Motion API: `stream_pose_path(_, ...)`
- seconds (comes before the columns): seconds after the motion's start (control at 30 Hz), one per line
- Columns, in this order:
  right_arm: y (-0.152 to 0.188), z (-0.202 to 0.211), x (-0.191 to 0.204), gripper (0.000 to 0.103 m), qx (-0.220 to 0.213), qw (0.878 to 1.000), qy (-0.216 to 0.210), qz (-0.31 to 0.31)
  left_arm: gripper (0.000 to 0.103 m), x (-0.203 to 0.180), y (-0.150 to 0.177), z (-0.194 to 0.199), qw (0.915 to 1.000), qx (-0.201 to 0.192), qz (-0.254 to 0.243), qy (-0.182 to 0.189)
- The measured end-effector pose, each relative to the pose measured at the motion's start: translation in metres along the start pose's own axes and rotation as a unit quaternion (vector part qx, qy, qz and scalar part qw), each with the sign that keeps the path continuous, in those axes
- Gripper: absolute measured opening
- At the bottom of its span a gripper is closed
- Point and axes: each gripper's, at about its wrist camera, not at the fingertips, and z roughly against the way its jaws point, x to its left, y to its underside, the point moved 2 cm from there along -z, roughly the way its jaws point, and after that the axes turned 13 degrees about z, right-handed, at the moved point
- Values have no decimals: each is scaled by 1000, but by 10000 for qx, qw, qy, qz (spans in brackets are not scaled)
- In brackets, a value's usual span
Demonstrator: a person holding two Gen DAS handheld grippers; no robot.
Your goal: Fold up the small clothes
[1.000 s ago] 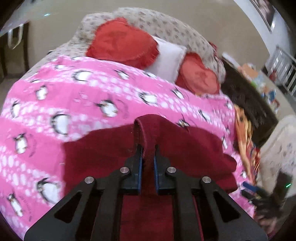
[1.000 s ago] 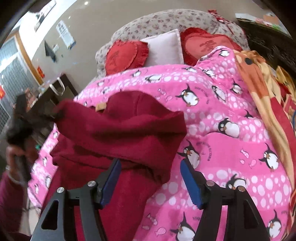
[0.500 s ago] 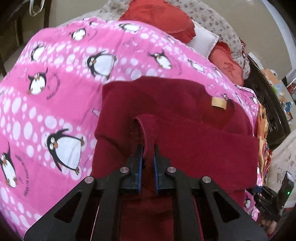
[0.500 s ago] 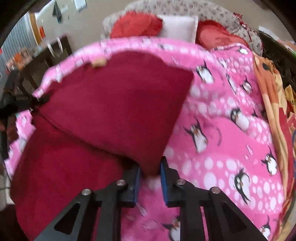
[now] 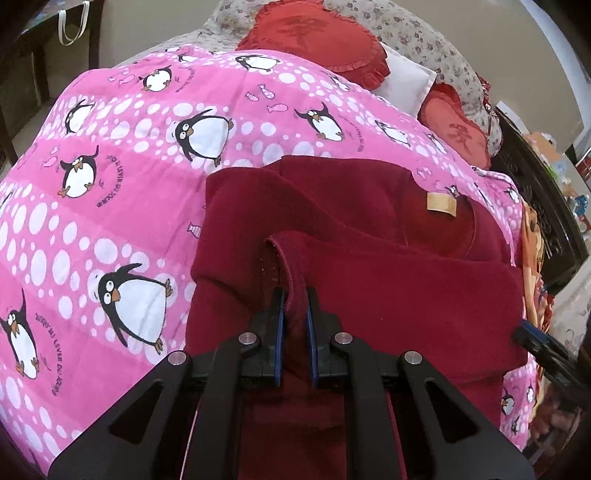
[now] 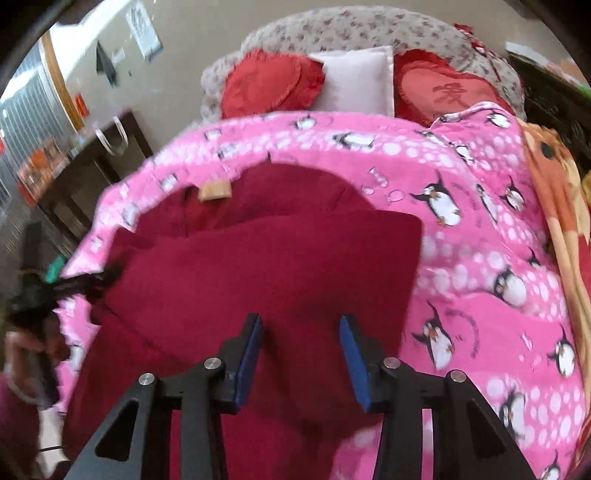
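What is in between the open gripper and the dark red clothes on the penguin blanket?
Nothing visible. The right gripper, jaws just opened, hovers right over the dark red garment with only air between. The left gripper is shut on a fold of it, on the pink penguin blanket.

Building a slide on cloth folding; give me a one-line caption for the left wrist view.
Left gripper clamps an edge of the dark red garment folded on the pink penguin blanket.

Beige wall [image 6: 177,22], dark side table [image 6: 92,166] — floral headboard [image 6: 369,26]
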Motion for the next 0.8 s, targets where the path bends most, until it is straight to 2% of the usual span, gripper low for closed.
stream_pose_path(0.1,-3,-25,-11,42,259,9987,433,41,10,-2,1,-4,10000,36,-62,-18)
stream_pose_path(0.17,-4,-20,-18,42,228,9994,229,-145,13,-3,-1,1,9999,69,-115,6)
stream_pose_path(0.23,-4,-3,-29,45,-23,9993,-84,-354,27,-2,-5,10,9999,9,-139,53)
stream_pose_path(0.3,-4,9,-41,61,-239,9985,-82,-494,58,4,-12,21,9996,-106,-96,248)
stream_pose_path(0.33,-3,13,-47,73,-308,9981,0,-527,66,7,-15,24,9993,-161,-44,336)
stream_pose_path(0.37,-2,16,-53,75,-356,9978,68,-551,75,10,-19,26,9990,-237,29,369)
stream_pose_path(0.43,-4,15,-61,75,-330,9975,98,-618,75,17,-25,25,9989,-278,164,330)
stream_pose_path(0.53,-16,13,-59,75,-407,9970,-99,-653,75,23,-31,12,9993,-31,200,303)
stream_pose_path(0.6,-34,9,-47,75,-465,9978,-211,-423,75,25,-32,4,9995,58,159,268)
stream_pose_path(0.7,-60,-1,-31,75,-491,9987,-110,53,75,27,-34,-8,9994,220,83,266)
stream_pose_path(0.8,-84,-28,-30,75,-301,9988,0,391,75,28,-41,-17,9986,352,57,388)
